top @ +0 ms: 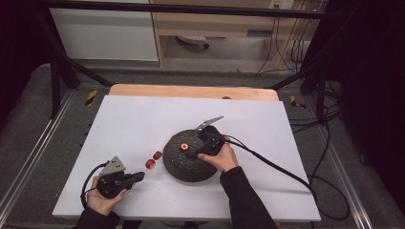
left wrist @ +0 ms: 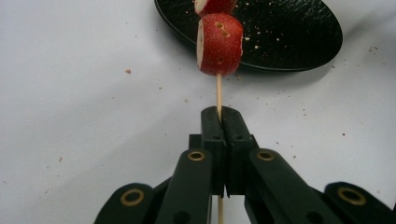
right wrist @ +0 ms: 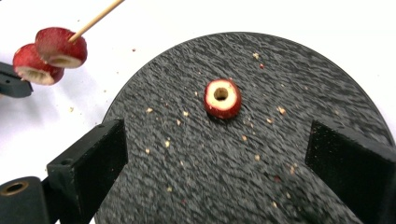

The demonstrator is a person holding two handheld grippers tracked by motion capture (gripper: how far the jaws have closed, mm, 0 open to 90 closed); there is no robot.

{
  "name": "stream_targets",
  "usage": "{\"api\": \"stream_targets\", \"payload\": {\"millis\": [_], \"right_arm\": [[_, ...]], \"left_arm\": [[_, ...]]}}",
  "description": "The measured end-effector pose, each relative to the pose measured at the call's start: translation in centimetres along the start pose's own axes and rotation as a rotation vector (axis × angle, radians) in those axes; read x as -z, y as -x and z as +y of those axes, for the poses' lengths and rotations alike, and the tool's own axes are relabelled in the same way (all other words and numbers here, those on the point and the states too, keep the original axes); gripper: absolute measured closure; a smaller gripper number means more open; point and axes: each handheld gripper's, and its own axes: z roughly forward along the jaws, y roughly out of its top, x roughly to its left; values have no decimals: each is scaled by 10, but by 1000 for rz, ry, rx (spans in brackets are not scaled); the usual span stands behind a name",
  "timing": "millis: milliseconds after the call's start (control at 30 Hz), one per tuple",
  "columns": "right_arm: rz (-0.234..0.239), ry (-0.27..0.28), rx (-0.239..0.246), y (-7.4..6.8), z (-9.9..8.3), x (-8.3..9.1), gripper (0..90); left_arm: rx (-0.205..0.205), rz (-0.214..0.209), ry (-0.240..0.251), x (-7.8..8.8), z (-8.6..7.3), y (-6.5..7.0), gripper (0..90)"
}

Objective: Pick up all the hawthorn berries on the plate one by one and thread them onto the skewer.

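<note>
At the near left of the white table point(top: 143, 114), your left gripper point(top: 138, 177) had its jaws pressed together on a thin wooden skewer point(left wrist: 218, 91), which ran out from between the pads toward the plate. Two red fruit pieces were threaded on that skewer: the nearer fruit piece point(left wrist: 219, 44) sat just beyond the jaw tips, and the farther fruit piece point(top: 157, 155) sat next to it, close to the left edge of the black plate point(top: 179, 164). Both threaded pieces hung above the table, just left of the plate. To the right, your right gripper point(right wrist: 215, 158) hovered over the plate with its jaws spread wide and nothing between the pads. A single cored fruit ring point(right wrist: 222, 98) lay on the plate surface, beyond the open jaws and roughly central between them, among scattered crumbs. At the far edge, a strip of wooden board point(top: 191, 90) showed beyond the white surface.
</note>
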Motion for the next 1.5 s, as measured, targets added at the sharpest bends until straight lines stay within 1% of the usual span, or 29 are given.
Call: {"api": "stream_targets", "payload": {"millis": [67, 100, 133, 167, 200, 233, 333, 367, 400, 433, 467, 667, 733, 833, 867, 900, 933, 967, 1000, 1033, 1067, 1133, 1167, 1200, 1300, 1333, 1367, 1433, 1500], "right_arm": [[-5, -18, 7, -1, 4, -5, 61], [-5, -18, 7, -1, 4, -5, 61], [-7, -40, 11, -2, 7, -9, 62], [-7, -40, 11, -2, 7, -9, 62], [-16, -61, 13, -1, 11, -12, 64], [-16, -61, 13, -1, 11, -12, 64], [-30, -86, 20, -1, 16, -20, 70], [-30, -86, 20, -1, 16, -20, 70], [-35, -105, 19, -1, 19, -23, 74], [-35, -105, 19, -1, 19, -23, 74], [-51, -121, 38, -1, 21, -27, 81], [-54, -133, 29, -1, 27, -35, 108], [-64, -148, 39, -1, 30, -41, 150], [-63, -146, 44, -1, 32, -43, 179], [-63, -153, 34, -1, 33, -46, 212], [-63, -153, 34, -1, 33, -46, 212], [-69, -167, 35, 1, 33, -49, 250], [-68, -172, 32, 2, 33, -50, 250], [-64, -176, 27, 2, 33, -51, 287], [-62, -178, 18, 3, 33, -52, 301], [-62, -178, 18, 3, 33, -52, 301], [-53, -181, 18, 3, 34, -54, 365], [-53, -181, 18, 3, 34, -54, 365], [-48, -191, 16, 3, 34, -55, 400], [-47, -193, 9, 3, 35, -56, 427], [-34, -192, -7, 4, 36, -57, 453], [-34, -192, -7, 4, 36, -57, 453], [-30, -207, -27, 6, 36, -58, 489], [-27, -208, -27, 6, 36, -59, 502]], "left_arm": [[2, 1, 0, 0, 0, -1, 889], [2, 1, 0, 0, 0, -1, 889], [3, 0, 0, 0, 0, -1, 889], [3, 2, -1, -1, 0, -1, 889], [5, 3, -3, -1, 0, -2, 889], [7, 4, -4, -1, 0, -2, 889], [12, 8, -4, -2, 0, -2, 889], [12, 6, -3, -2, 0, -2, 889], [12, 7, -3, -2, 0, -2, 889], [14, 8, -3, -2, 0, -3, 889], [16, 7, -3, -2, 0, -3, 889], [20, 10, -1, -2, 0, -3, 889], [19, 11, 0, -1, 0, -3, 889], [19, 11, 1, -1, 0, -4, 889], [19, 12, 1, -1, 0, -4, 889], [20, 11, 1, -1, 0, -4, 889], [19, 11, 1, -1, 0, -4, 889], [19, 11, 1, -1, 0, -4, 889], [19, 11, 0, -2, 0, -4, 889], [20, 11, 0, -2, 0, -3, 889], [19, 10, -1, -2, 0, -3, 889], [18, 10, 1, -2, 0, -3, 889], [18, 10, 1, -2, 0, -3, 889], [18, 10, 0, -2, 0, -3, 889], [16, 10, -1, -2, 0, -3, 889], [15, 10, -1, -2, 0, -3, 889], [14, 10, -1, -2, 0, -3, 889], [16, 9, 1, -2, -1, -3, 889], [15, 9, 0, -2, -1, -3, 889]]}}
